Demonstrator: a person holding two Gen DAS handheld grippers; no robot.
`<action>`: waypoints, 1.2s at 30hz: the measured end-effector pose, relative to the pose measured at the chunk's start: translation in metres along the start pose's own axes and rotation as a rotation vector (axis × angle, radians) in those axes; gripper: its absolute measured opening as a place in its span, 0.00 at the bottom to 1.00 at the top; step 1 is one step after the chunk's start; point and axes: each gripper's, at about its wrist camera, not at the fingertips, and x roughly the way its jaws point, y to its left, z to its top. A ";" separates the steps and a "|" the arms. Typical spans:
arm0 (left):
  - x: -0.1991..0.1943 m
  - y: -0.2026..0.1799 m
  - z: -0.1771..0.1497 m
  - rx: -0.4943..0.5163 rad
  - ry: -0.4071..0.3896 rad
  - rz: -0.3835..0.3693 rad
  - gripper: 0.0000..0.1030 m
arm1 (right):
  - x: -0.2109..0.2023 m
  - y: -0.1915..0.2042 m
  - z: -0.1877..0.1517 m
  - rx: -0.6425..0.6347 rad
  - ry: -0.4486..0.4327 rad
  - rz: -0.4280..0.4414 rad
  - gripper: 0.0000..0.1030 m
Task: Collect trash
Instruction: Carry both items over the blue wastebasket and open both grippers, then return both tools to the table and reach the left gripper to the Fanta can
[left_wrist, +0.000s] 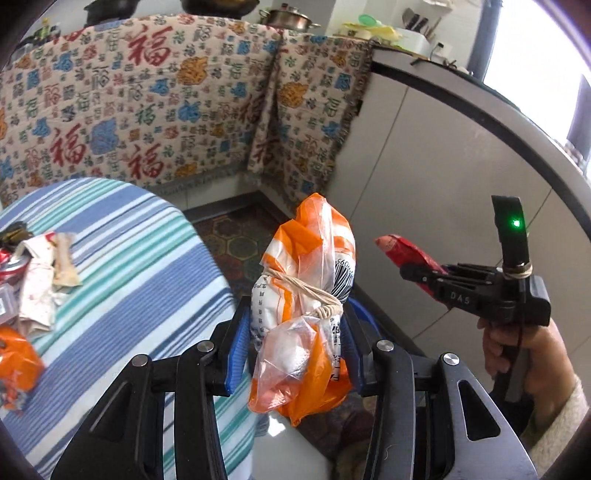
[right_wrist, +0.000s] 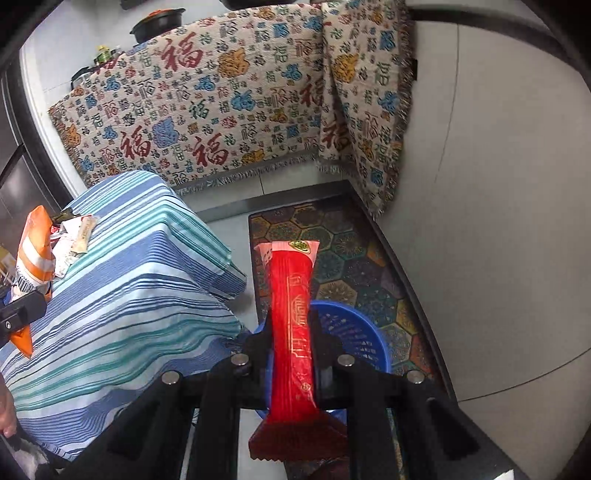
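Kitchen corner, striped table beside a blue basket on the floor; we saw the left gripper clamping an orange bag, the right gripper pinching a red wrapper above the basket; neither dropped yet; wrappers remained on the table, so we judged it partway.

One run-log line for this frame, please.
left gripper: shut on orange bag | right gripper: shut on red wrapper | blue basket below | more trash on table
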 end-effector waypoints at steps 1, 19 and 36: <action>0.011 -0.005 0.000 0.002 0.009 -0.005 0.44 | 0.004 -0.008 -0.001 0.016 0.012 0.003 0.14; 0.152 -0.050 -0.015 0.029 0.185 -0.005 0.44 | 0.044 -0.064 -0.009 0.103 0.125 0.006 0.14; 0.158 -0.051 -0.018 0.061 0.123 0.002 0.81 | 0.027 -0.063 0.008 0.110 -0.005 -0.007 0.49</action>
